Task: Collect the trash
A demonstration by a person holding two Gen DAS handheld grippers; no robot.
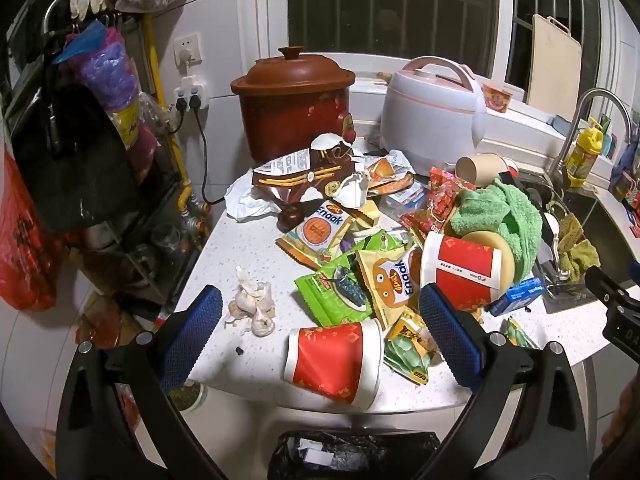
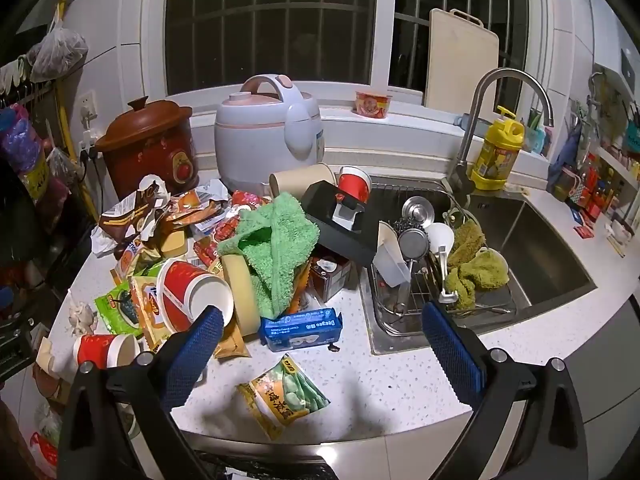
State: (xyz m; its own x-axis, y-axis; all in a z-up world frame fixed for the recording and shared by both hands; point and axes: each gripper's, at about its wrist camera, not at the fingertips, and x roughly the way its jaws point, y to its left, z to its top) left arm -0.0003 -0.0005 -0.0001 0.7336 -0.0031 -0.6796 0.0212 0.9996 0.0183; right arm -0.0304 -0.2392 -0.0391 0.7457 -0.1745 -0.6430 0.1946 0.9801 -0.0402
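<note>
Trash covers the white counter [image 1: 248, 256]: snack wrappers [image 1: 316, 232], a brown torn packet [image 1: 304, 180], garlic skins [image 1: 254, 300] and red paper cups. One red cup [image 1: 336, 360] lies on its side at the counter's front edge, between the blue pads of my open left gripper [image 1: 320, 304], which hovers above it. My right gripper [image 2: 322, 320] is open too, above a green-yellow packet [image 2: 286, 392] and a blue box [image 2: 302, 328]. A second red cup [image 2: 192, 296] lies by its left finger. A black-lined bin [image 1: 352, 456] stands below the counter edge.
A brown clay pot [image 1: 294, 100] and a white rice cooker [image 1: 434, 104] stand at the back. A green towel [image 2: 276, 244] and a tape roll [image 2: 240, 292] lie mid-counter. The sink [image 2: 532, 240] with a dish rack [image 2: 420, 280] is at the right. A cluttered rack [image 1: 80, 140] stands left.
</note>
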